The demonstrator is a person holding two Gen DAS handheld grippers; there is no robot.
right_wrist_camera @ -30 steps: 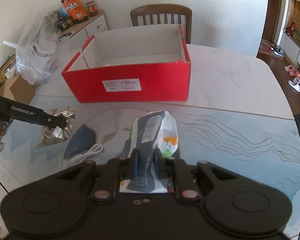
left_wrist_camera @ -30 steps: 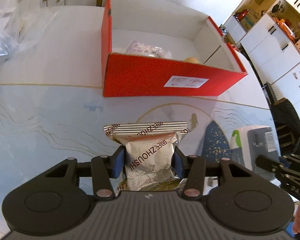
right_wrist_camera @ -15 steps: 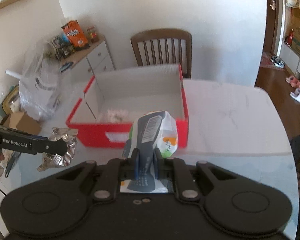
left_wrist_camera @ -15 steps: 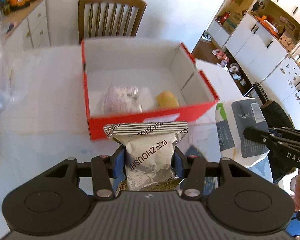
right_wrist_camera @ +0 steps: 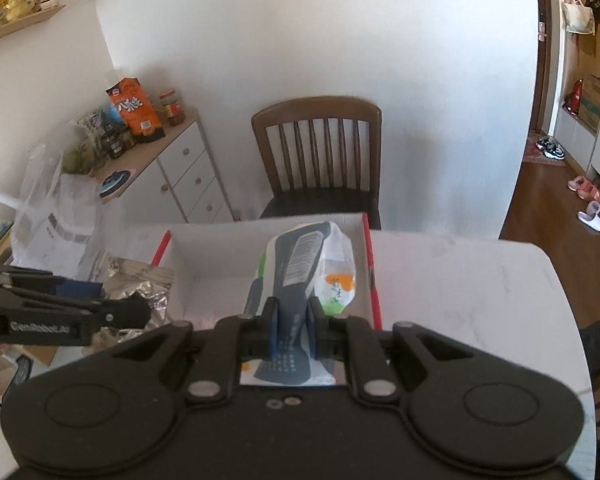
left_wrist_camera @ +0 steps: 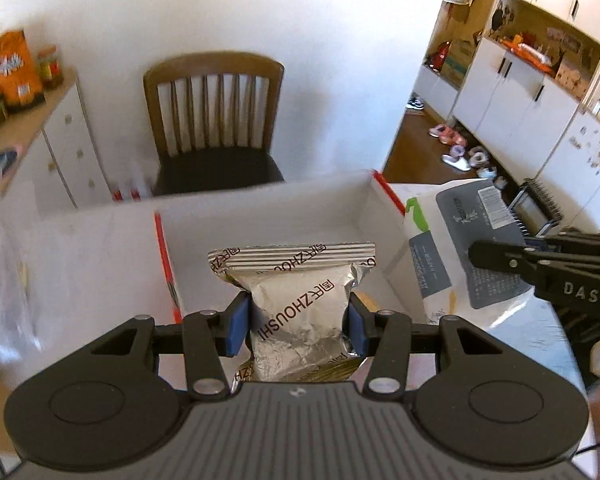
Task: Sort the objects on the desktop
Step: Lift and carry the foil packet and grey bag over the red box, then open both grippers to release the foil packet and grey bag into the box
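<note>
1. The left gripper [left_wrist_camera: 298, 326] is clamped on a silver foil packet [left_wrist_camera: 300, 300]; its blue pads [left_wrist_camera: 238, 328] press the packet's two sides, and the striped sealed edge points away from the camera.
2. That packet hangs above the open red box [left_wrist_camera: 166, 256], over its white inside, near the box's left wall.
3. The right gripper [right_wrist_camera: 292, 326] is closed tight on a white bag [right_wrist_camera: 336, 268] with a dark grey label, a barcode, and orange and green print; the fingers [right_wrist_camera: 272, 328] pinch the bag's lower end, so it stands up in front of the camera.
4. The white bag is held over the right part of the red box [right_wrist_camera: 370, 276], just inside its right wall as seen from the right wrist view.
5. From the left wrist view, the white bag [left_wrist_camera: 460, 248] and the right gripper [left_wrist_camera: 540, 268] sit just right of the box's right wall, at about the height of its rim.
6. From the right wrist view, the foil packet [right_wrist_camera: 140, 284] and the left gripper [right_wrist_camera: 112, 312] are at the box's left edge.
7. The box stands on a white counter [right_wrist_camera: 460, 276].
8. Behind the counter is a wooden chair [right_wrist_camera: 320, 152] against the wall, and to the left a white drawer cabinet [right_wrist_camera: 184, 184] carrying an orange snack bag [right_wrist_camera: 134, 108] and a jar.
9. A clear plastic bag [right_wrist_camera: 56, 216] lies at the counter's far left.
</note>
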